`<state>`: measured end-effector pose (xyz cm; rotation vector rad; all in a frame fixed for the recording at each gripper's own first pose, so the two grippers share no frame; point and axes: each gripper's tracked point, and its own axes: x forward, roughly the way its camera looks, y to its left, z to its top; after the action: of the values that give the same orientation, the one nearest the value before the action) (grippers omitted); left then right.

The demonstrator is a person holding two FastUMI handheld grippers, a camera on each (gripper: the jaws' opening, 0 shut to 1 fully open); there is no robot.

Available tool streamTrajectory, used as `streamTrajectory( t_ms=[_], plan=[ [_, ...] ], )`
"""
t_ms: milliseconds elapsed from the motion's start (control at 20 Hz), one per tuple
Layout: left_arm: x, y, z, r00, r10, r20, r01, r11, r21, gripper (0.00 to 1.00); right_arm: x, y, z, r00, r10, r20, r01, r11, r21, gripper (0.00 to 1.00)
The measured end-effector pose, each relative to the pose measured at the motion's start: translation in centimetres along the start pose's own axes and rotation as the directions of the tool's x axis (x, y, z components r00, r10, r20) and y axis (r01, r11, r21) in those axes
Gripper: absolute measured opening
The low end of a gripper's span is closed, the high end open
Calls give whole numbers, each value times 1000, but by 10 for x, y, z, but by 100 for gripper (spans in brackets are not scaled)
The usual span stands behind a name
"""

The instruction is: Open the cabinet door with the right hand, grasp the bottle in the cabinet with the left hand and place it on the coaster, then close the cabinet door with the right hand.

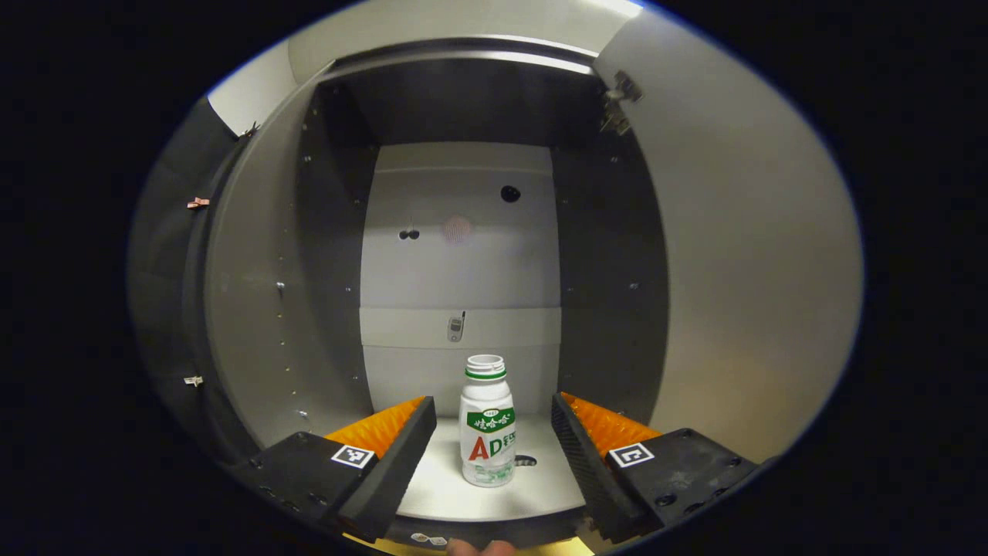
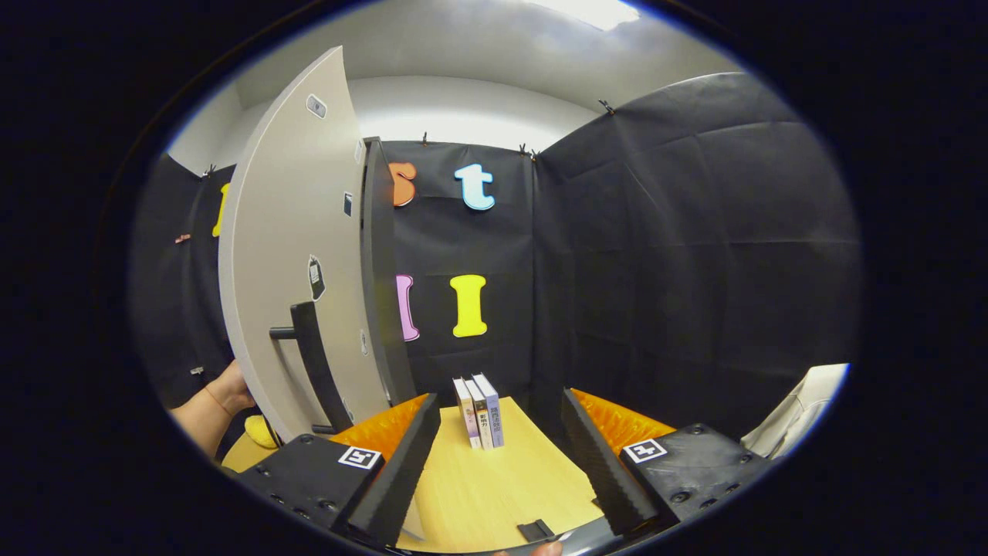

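Your left gripper [image 1: 492, 432] faces into the open cabinet [image 1: 332, 255], its fingers spread wide and holding nothing. The bottle [image 1: 487, 421] stands upright on the cabinet floor, between the two fingers but touching neither. Your right gripper [image 2: 500, 436] is also released and empty, over the yellow surface [image 2: 494, 486], with the swung-open cabinet door [image 2: 289, 255] and its dark handle [image 2: 316, 363] just to its left. Three books [image 2: 480, 411] stand ahead.

Three books [image 2: 479, 411] stand upright side by side on yellow wooden tabletop [image 2: 494, 483], spines toward camera, near black cloth wall [image 2: 695, 255]. Small black clip-like piece [image 2: 535, 530] lies on tabletop near front edge. White cloth [image 2: 795, 417] at far right
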<state>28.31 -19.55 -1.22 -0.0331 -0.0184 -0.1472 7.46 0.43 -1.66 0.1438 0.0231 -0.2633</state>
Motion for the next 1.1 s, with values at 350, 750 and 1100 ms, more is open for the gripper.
streamTrajectory(
  t_ms=[350, 750, 1100],
  plan=[
    [61, 7, -25, 1000, 9, -25, -9, 999, -35, 94, 7, -9, -4, 998, -65, -14, 65, 998, -12, 97],
    [78, 9, -37, 999, 11, -38, -11, 1000, -10, 70, 10, -13, -7, 995, -92, -29, 92, 996, -17, 98],
    [44, 13, -13, 1000, -18, -12, 19, 999, 26, 67, 12, -9, -7, 998, -63, -30, 63, 998, -12, 98]
  ],
)
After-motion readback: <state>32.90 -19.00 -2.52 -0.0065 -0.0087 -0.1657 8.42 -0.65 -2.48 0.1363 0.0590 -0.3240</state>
